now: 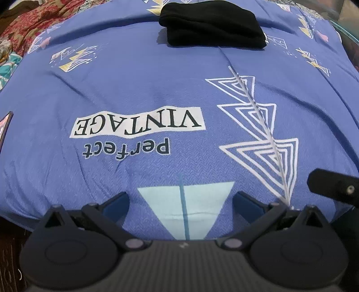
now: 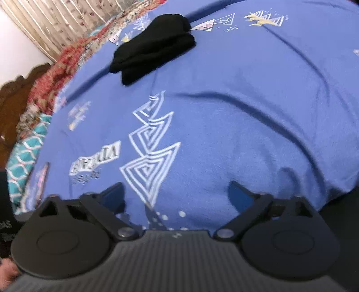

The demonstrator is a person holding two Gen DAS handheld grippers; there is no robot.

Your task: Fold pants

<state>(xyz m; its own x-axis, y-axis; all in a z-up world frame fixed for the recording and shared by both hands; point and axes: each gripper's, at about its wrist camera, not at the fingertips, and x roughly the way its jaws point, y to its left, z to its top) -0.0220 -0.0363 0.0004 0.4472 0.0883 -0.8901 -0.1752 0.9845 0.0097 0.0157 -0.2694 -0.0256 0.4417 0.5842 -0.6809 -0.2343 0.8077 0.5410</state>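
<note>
Black pants (image 1: 213, 24) lie folded into a compact bundle at the far side of a blue printed bedspread (image 1: 134, 85). In the right wrist view the same folded pants (image 2: 154, 48) rest toward the upper left, well away from both grippers. My left gripper (image 1: 180, 201) is open over the near edge of the bedspread, nothing between its blue-padded fingers (image 1: 116, 202). My right gripper (image 2: 177, 193) also stands wide open and empty above the bedspread (image 2: 246, 112). A black part of the right gripper (image 1: 332, 184) shows at the right edge of the left wrist view.
A red floral cloth (image 1: 29, 22) and a teal patterned cloth (image 2: 24, 161) lie along the left side of the bed. A dark wooden headboard (image 2: 15, 98) and a patterned curtain (image 2: 67, 20) stand beyond them. The bedspread has long creases.
</note>
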